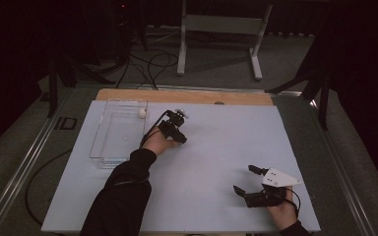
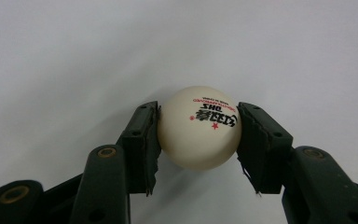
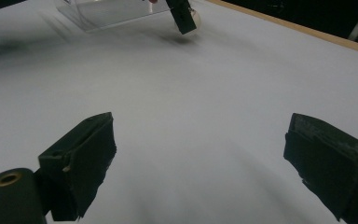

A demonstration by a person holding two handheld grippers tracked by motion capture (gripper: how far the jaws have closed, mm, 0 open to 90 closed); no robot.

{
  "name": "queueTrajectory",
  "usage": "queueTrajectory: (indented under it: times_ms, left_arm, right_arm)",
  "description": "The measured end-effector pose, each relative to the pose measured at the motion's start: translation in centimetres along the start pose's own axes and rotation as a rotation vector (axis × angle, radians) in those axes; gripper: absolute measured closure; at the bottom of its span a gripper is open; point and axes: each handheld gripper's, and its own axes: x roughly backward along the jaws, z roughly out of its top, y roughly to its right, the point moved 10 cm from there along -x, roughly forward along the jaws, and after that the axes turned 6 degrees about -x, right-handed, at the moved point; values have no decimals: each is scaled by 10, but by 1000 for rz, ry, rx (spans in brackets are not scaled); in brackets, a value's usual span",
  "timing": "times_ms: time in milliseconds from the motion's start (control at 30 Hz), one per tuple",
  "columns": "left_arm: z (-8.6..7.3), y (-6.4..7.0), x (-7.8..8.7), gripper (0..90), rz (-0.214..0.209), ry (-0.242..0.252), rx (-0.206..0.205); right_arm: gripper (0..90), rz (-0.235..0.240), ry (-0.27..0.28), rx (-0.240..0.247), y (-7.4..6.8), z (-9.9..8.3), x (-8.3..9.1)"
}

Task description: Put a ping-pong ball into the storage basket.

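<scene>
A white ping-pong ball with black and red print sits between the two pads of my left gripper, which is shut on it. From above, that gripper is over the middle back of the pale sheet, just right of a clear tray. A second white ball lies in the tray's far corner. My right gripper rests near the front right with its jaws wide apart and nothing between them; its own camera shows the same gap. Far off in that view is the left gripper with the held ball.
The pale sheet covers a wooden table whose bare edge runs along the back. A metal stand and cables lie on the floor beyond. The clear tray is seen at the top of the right gripper view.
</scene>
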Motion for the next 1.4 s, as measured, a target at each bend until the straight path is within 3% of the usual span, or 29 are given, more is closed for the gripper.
queueTrajectory:
  times_ms: [500,1033,1400]
  left_arm:
    - [-1,27,17,522,-46,-18,-74]
    - [-9,43,30,522,-94,-33,-122]
    - [-12,57,48,522,-117,-29,-180]
  right_arm:
    - [87,-1,0,-3,-1,0,0]
    - [87,-2,-4,-4,-1,0,0]
    - [87,-4,1,1,0,1,0]
